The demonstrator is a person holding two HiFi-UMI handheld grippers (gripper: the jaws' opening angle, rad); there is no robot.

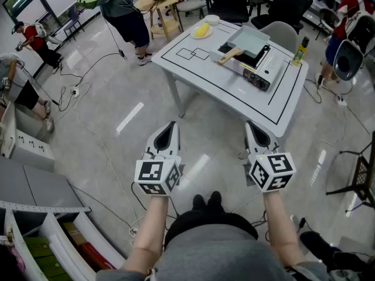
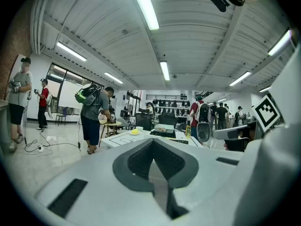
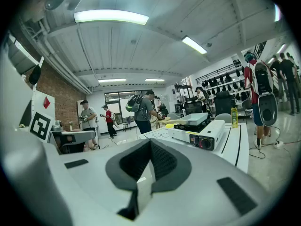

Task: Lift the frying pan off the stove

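**A:** Where are we with the pan [image 1: 249, 40]?

**B:** Well short of it. It sits on the stove [image 1: 261, 72] at the upper right of the head view, on the desk [image 1: 217, 89]. Its handle [image 1: 230, 55] pokes toward the lower left. Our left gripper [image 1: 171, 123] and right gripper [image 1: 249, 125] hang over the floor at mid-frame. The fingers [image 2: 141, 161] of both are pressed together and hold nothing.

**A:** What could go wrong for us?

**B:** If we arrive with the fingers closed, we would likely shove the handle and skid the pan. If we pinch only the handle's tip, the pan may tilt. A wide swing could knock the bottle [image 1: 300, 50] just beside the stove.

**A:** Which view helps us most?

**B:** Only the head view shows us which way the handle points. The right gripper view gives us the stove's front and knob [image 3: 206, 143], with the pan side-on above. In the left gripper view the desk is far off and small.
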